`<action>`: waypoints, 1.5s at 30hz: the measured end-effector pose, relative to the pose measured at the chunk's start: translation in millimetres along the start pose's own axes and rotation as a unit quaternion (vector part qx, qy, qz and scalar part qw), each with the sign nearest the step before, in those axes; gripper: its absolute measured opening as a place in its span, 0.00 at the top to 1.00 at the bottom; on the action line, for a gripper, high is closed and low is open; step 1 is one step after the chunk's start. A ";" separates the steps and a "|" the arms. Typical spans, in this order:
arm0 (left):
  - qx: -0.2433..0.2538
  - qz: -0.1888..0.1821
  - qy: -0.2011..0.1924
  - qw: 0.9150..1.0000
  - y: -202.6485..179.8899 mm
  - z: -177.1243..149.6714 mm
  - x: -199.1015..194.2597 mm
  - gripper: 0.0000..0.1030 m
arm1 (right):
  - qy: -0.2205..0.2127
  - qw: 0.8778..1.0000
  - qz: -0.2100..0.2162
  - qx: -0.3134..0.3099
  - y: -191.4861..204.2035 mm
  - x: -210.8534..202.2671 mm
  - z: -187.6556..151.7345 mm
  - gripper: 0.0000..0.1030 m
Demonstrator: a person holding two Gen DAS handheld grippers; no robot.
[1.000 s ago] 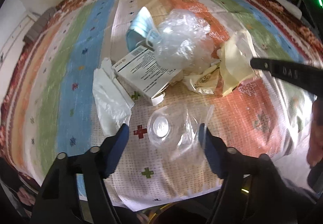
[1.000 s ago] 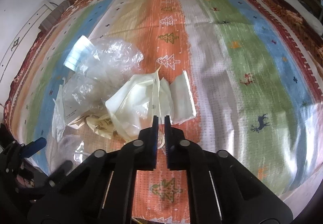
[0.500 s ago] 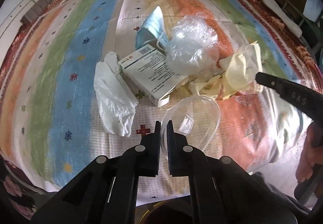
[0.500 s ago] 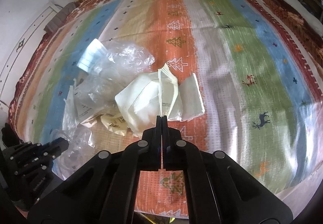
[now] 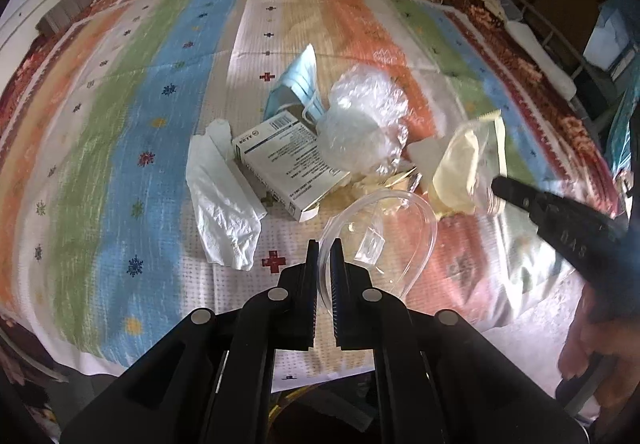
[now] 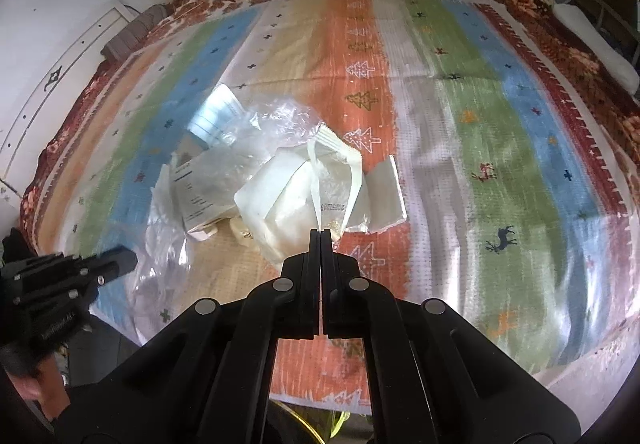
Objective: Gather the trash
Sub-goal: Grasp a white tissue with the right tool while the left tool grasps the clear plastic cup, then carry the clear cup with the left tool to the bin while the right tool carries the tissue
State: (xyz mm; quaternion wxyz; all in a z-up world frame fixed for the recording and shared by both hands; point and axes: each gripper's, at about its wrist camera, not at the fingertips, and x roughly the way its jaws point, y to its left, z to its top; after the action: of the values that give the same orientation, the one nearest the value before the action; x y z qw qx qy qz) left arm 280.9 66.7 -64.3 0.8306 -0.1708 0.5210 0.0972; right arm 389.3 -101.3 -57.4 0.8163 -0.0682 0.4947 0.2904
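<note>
Left tool (image 5: 324, 244) was spread around the clear lid (image 5: 380, 240) a second ago; now it's pinching the lid's rim, tilted up off the bed (image 5: 120, 124). Right tool (image 6: 321, 234) has clamped fully on the cream wrapper (image 6: 296, 184) and raised it. Both pieces look secured, ready to bin. Box (image 5: 284, 164), tissue (image 5: 224, 204), mask (image 5: 300, 84), crumpled plastic (image 5: 364, 116) remain on the bed. No bin in view; right-side edges motion-blurred.

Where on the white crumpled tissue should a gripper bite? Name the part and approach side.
Grip the white crumpled tissue at its bunched near end, probably coming from above on its left. It lies flat and long on the striped cloth, and the printed box crowds its right edge, so the left side is open.
</note>
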 end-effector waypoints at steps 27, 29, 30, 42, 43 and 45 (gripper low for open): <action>-0.081 -0.118 -0.026 0.989 28.2 -29.7 -83.7 0.95 | -0.051 0.997 0.032 -0.048 50.3 -94.4 -47.7 1.00; -0.081 -0.121 -0.027 0.989 28.4 -33.5 -86.1 0.95 | -0.056 0.997 0.033 -0.052 51.3 -100.1 -52.2 1.00; -0.081 -0.122 -0.027 0.989 28.6 -35.0 -87.2 0.95 | -0.059 0.996 0.034 -0.052 52.1 -104.0 -55.4 1.00; -0.050 -0.135 -0.050 0.988 24.3 -61.5 -114.6 0.95 | -0.104 0.992 0.044 -0.064 58.6 -141.4 -86.0 1.00; -0.047 -0.135 -0.054 0.988 24.1 -63.1 -116.5 0.95 | -0.107 0.991 0.045 -0.065 59.4 -142.2 -88.7 1.00; -0.043 -0.134 -0.063 0.988 24.2 -66.6 -120.0 0.95 | -0.113 0.990 0.046 -0.069 61.6 -145.6 -94.6 1.00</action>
State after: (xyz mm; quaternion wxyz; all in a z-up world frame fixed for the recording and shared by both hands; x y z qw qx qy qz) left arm 164.7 65.3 12.5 0.8593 -0.2680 0.4352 0.0179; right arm 233.5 -147.6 29.4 0.8462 -0.0681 0.3806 0.3667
